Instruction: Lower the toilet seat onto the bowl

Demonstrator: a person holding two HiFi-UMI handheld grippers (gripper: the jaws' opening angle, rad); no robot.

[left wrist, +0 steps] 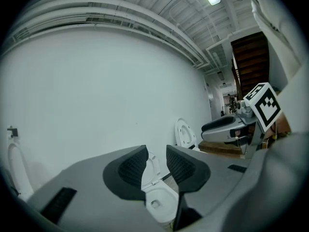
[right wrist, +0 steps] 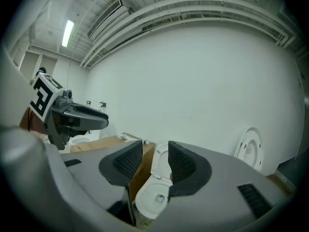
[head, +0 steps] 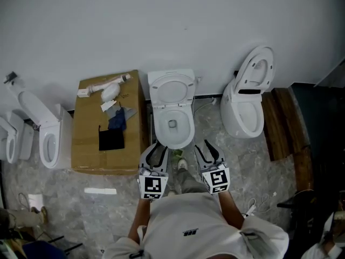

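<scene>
Blending white on white, the raised toilet seat (head: pixel 171 89) is hard to outline. It stands upright behind the bowl (head: pixel 159 129), untouched, beyond left gripper (head: pixel 156 149) and right gripper (head: pixel 207 148). Both jaws nearly closed, empty.

The head view looked steeply down from high above the toilet (head: pixel 171 112) and floor (head: pixel 215 140). Both gripper views sat low near its front, facing the white wall (left wrist: pixel 96 91); all three shared the toilet.

Storeroom-like space, several toilets (head: pixel 241 112) along bare wall (head: pixel 161 26), cardboard box (head: pixel 86 139)
</scene>
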